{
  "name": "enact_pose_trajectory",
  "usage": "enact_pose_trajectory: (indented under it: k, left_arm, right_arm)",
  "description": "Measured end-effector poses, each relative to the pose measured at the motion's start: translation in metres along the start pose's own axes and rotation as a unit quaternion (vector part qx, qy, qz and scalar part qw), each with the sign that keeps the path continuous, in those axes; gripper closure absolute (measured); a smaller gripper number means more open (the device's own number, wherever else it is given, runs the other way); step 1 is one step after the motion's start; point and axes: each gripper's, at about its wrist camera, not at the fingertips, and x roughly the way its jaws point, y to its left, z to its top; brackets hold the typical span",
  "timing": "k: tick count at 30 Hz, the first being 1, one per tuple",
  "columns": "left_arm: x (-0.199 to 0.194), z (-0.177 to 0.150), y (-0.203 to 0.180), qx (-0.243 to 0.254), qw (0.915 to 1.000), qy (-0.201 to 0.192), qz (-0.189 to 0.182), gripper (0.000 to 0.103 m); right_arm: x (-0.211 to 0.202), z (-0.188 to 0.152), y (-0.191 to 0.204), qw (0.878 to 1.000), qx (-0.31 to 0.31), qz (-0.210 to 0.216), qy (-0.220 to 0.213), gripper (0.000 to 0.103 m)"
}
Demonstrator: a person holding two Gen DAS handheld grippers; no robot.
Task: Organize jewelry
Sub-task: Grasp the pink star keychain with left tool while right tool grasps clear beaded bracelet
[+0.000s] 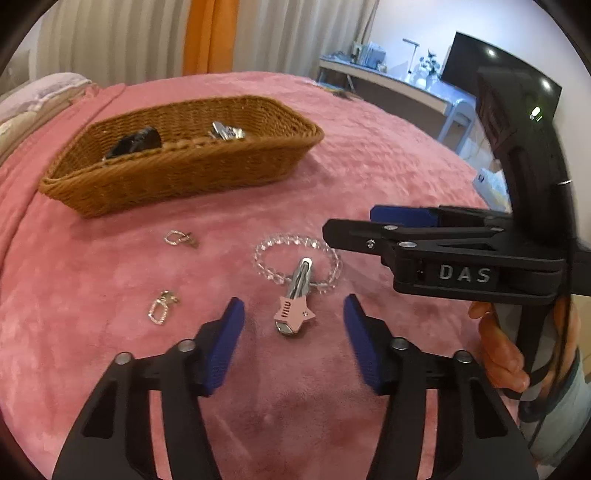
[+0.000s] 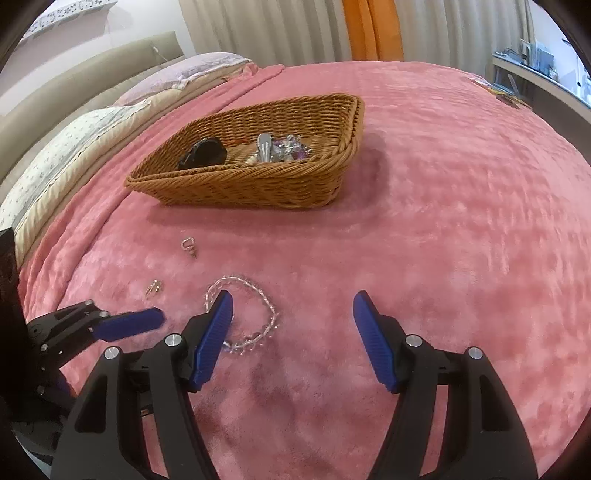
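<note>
**Setting: home bedroom**

A bed covered by a pink plush blanket was seen, with pillows stacked against a padded beige headboard. The far wall was hung with pale curtains and one orange panel. A long desk cluttered with small items and a dark screen were seen along the side wall. A wicker basket was set on the blanket.

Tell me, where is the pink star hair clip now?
In the left wrist view, the pink star hair clip lies on the pink blanket between the open left gripper, overlapping the clear bead bracelet.
</note>
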Motion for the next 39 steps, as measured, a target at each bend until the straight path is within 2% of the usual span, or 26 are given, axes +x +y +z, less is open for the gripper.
enact_pose_trajectory:
  k: [2, 4, 6, 9, 14, 21, 24, 28, 31, 33, 39]
  left_arm:
    - [0.003, 0.000, -0.001, 0.002, 1.0000, 0.006, 0.003, 0.063]
    - [0.003, -0.001, 0.001, -0.003, 0.9999, 0.007, 0.007, 0.064]
    - [0.003, 0.000, 0.004, -0.013, 0.9999, 0.007, 0.004, 0.071]
    - [0.005, -0.001, 0.005, -0.015, 0.9998, 0.010, 0.001, 0.078]
    - [0.006, -0.001, 0.001, -0.003, 0.9999, 0.015, 0.005, 0.078]
    - [0.005, -0.001, 0.001, -0.006, 0.9999, 0.010, 0.008, 0.081]
    - [-0.004, -0.003, 0.006, -0.022, 0.9996, -0.003, 0.018, 0.081]
    - [-0.021, -0.009, 0.019, -0.047, 0.9983, -0.013, 0.033, 0.081]
    - [-0.032, -0.014, 0.032, -0.071, 0.9965, -0.017, 0.041, 0.081]
    - [-0.039, -0.021, 0.041, -0.093, 0.9945, -0.017, 0.046, 0.081]
    - [-0.053, -0.037, 0.057, -0.127, 0.9892, -0.020, 0.071, 0.081]
  right_arm:
    - [0.001, -0.001, 0.002, 1.000, -0.005, 0.009, 0.003, 0.047]
    - [0.002, -0.001, 0.004, 1.000, -0.007, 0.007, 0.004, 0.047]
    - [0.004, -0.002, 0.005, 1.000, -0.008, 0.009, 0.007, 0.054]
    - [0.005, -0.002, 0.004, 1.000, -0.004, 0.014, 0.009, 0.059]
    - [0.006, -0.003, 0.003, 1.000, -0.003, 0.029, 0.009, 0.065]
    - [0.007, -0.004, 0.005, 0.999, -0.007, 0.033, 0.010, 0.065]
    - [0.008, -0.005, 0.008, 0.999, -0.015, 0.031, 0.013, 0.069]
    - [0.017, -0.007, 0.020, 0.999, -0.033, 0.012, 0.034, 0.069]
    - [0.021, -0.009, 0.032, 0.997, -0.059, -0.011, 0.040, 0.082]
    - [0.018, -0.013, 0.036, 0.997, -0.068, -0.020, 0.038, 0.097]
    - [0.003, -0.025, 0.024, 0.997, -0.036, -0.050, 0.036, 0.097]
